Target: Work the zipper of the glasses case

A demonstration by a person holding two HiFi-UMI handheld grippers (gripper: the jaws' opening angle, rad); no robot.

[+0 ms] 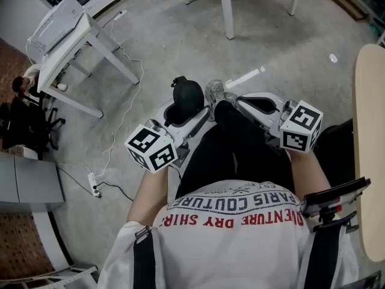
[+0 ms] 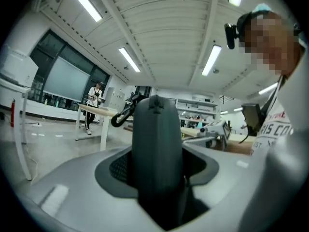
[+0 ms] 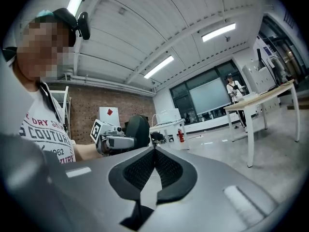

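A black, rounded glasses case (image 1: 187,97) stands upright between the jaws of my left gripper (image 1: 180,112), above the person's lap. In the left gripper view the case (image 2: 157,144) fills the middle, with the left gripper (image 2: 157,178) shut on its sides. A black clip (image 2: 122,116) hangs at its top left. My right gripper (image 1: 236,99) is just right of the case, apart from it. In the right gripper view the right gripper (image 3: 154,150) is shut with nothing between its pads (image 3: 170,170). The case (image 3: 138,131) shows there to the left, beyond the tips.
The person's dark trouser legs (image 1: 234,149) and a shoe (image 1: 215,91) lie under the grippers. A white table (image 1: 72,38) stands at the left and white table legs (image 1: 226,8) ahead. A cable with a power strip (image 1: 94,184) crosses the floor. A wooden tabletop edge (image 1: 368,149) runs along the right.
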